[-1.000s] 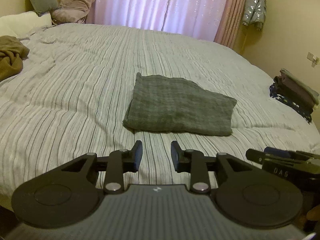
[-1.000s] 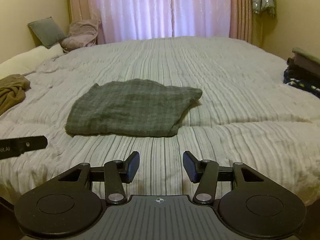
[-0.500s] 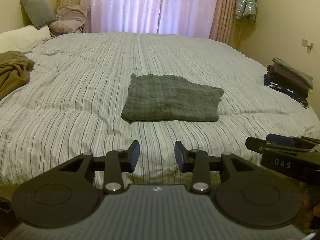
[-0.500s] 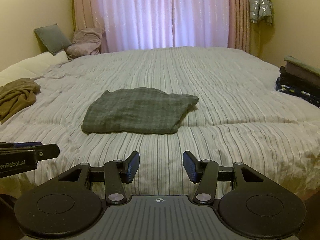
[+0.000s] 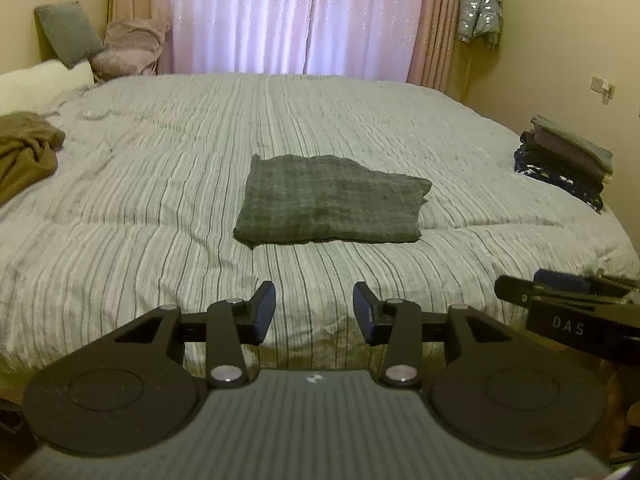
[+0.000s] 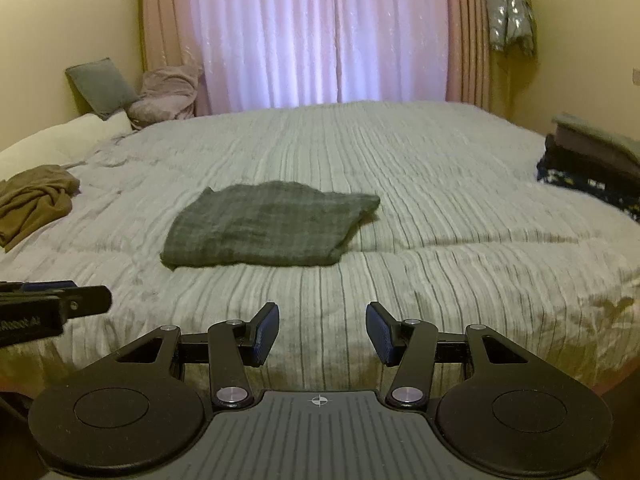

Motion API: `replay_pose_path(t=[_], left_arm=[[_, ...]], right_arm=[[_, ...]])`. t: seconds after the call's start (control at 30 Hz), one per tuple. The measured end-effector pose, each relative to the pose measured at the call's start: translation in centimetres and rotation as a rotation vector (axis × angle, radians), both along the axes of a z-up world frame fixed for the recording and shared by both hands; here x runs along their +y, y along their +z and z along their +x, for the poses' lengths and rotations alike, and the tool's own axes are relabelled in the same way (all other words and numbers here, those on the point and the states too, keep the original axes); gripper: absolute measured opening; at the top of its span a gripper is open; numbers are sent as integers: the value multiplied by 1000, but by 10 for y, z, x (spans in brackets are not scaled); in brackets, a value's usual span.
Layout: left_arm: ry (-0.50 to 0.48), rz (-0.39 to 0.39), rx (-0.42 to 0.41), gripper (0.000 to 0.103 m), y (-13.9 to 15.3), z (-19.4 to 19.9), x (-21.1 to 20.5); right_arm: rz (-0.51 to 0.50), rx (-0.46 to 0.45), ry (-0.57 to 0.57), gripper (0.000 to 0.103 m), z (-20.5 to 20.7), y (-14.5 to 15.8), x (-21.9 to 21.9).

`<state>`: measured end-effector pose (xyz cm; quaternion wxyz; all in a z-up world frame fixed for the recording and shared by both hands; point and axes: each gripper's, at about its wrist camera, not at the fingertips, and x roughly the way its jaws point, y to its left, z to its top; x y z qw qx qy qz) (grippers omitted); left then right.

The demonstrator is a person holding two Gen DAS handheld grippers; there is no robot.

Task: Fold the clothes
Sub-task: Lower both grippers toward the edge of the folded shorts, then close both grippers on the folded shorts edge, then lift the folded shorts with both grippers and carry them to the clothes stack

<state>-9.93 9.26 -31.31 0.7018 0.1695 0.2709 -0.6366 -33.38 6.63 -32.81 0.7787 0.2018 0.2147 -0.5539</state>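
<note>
- Grey checked garment (image 5: 332,200) lies folded into a flat rectangle near the middle of the striped bedspread (image 5: 160,184), its right end a little puffed up.
- Left gripper (image 5: 314,312) hangs over the near edge of the bed at 6 o'clock from the garment, well apart from it; its jaws are opening, with only bedspread between the blue pads.
- Right gripper (image 6: 322,334) sits beside it at about 5 o'clock from the garment, jaws spread and empty; in the left wrist view its tip (image 5: 560,300) pokes in from 3 o'clock.
- Crumpled brown cloth (image 5: 24,152) lies at 9 o'clock on the bed's left side.
- Stack of folded clothes (image 5: 568,160) rests at 3 o'clock by the right edge.
- At 11 o'clock, a grey pillow (image 5: 68,32) and a pinkish bundle (image 5: 128,48) lean near the pink curtains (image 5: 296,16).
- A silvery jacket (image 5: 478,8) hangs at 1 o'clock by the wall.
</note>
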Motion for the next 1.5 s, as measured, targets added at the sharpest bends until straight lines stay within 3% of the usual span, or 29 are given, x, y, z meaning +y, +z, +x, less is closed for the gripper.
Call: replay_pose_path(t=[0.23, 0.4, 0.6, 0.63, 0.67, 0.73, 0.9, 1.07, 1.3, 1.43, 1.5], left_arm=[[47, 45, 114, 39, -31, 31, -43], [68, 28, 270, 43, -41, 79, -97], [49, 33, 438, 47, -57, 139, -182], [46, 46, 462, 48, -62, 147, -195], [43, 59, 485, 48, -67, 154, -206], [34, 89, 534, 48, -78, 164, -226], [-14, 174, 659, 50, -107, 177, -264], [-50, 170, 721, 56, -119, 182, -274], [-105, 171, 751, 55, -125, 180, -281], [-102, 166, 774, 51, -133, 180, -287], [-105, 156, 803, 42, -135, 179, -292]], right_arm=[[88, -72, -34, 52, -17, -33, -40], [152, -317, -16, 52, -50, -50, -92], [306, -583, 29, 53, -79, -77, -195], [329, -613, 38, 57, -81, -80, -210], [350, -643, 46, 79, -83, -83, -224], [376, -701, 65, 85, -85, -86, -249], [436, -701, 65, 85, -79, -88, -293], [481, -742, 86, 84, -81, -98, -317], [510, -799, 179, 79, -75, -109, -330], [512, -803, 248, 76, -64, -108, -339], [520, -804, 292, 69, -57, -109, -347]])
